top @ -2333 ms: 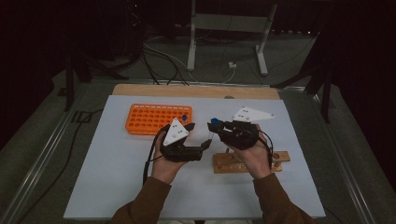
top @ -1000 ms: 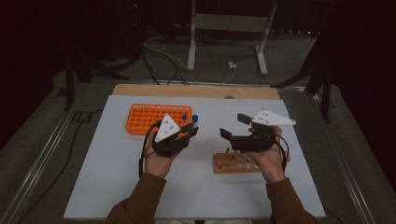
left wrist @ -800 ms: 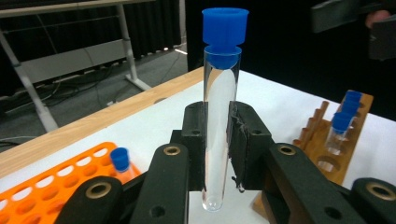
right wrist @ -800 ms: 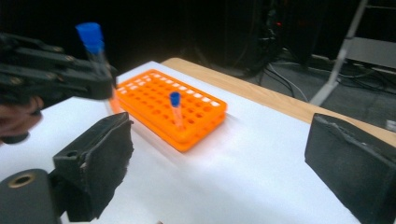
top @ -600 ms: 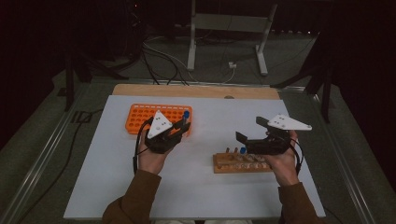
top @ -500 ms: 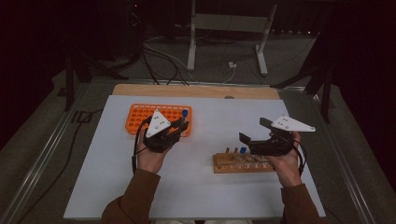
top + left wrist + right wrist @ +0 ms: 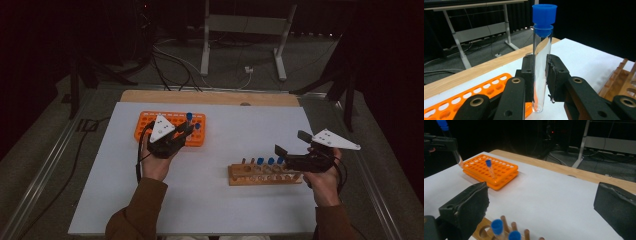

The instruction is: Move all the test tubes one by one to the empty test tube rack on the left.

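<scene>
My left gripper [image 7: 186, 128] is shut on a clear test tube with a blue cap [image 7: 541, 47], held upright between the pads. It hovers over the right part of the orange tube rack [image 7: 165, 125]; the tube's bottom hangs just past that rack's edge [image 7: 474, 92]. One more blue-capped tube [image 7: 489, 168] stands in the orange rack. My right gripper [image 7: 292, 143] is open and holds nothing, above the right end of the wooden rack [image 7: 265, 175]. Blue-capped tubes [image 7: 497, 225] stand in the wooden rack, just below the wide-apart jaws.
The white mat [image 7: 225, 200] covers the table, with a wooden strip [image 7: 210, 97] along its far edge. Cables and a metal stand [image 7: 240, 30] lie on the floor beyond. The table's right edge is close to my right hand.
My left gripper carried the tube from the table's middle leftward and away, to the orange rack. My right gripper moved right, from the middle to the wooden rack's right end, jaws open.
</scene>
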